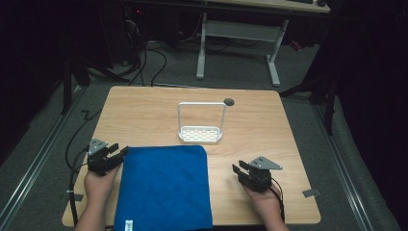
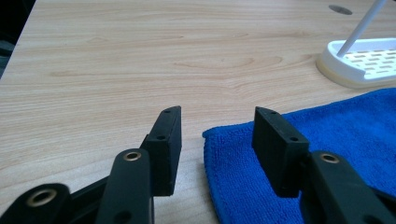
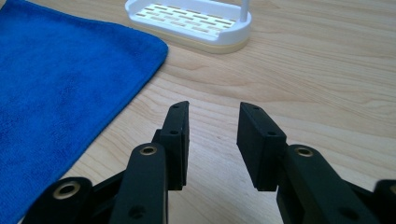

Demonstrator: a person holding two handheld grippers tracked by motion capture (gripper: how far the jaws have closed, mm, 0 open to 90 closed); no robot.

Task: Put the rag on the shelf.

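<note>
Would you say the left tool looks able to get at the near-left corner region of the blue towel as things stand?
Probably yes. The left tool sits open right at the blue towel's far-left corner, one jaw over the cloth and one over the bare wooden table, with nothing between them.

Left gripper [image 2: 217,122] is hovering with jaws apart, straddling the corner of the folded blue terry cloth [image 2: 327,140] lying on the light wooden table [image 2: 140,60]; white slotted plastic rack [image 2: 364,63] is standing beyond.

No readable text, brand or number anywhere, small white tag [image 1: 128,224] at the near hem of the blue towel [image 1: 166,187], its print too small to read
</note>
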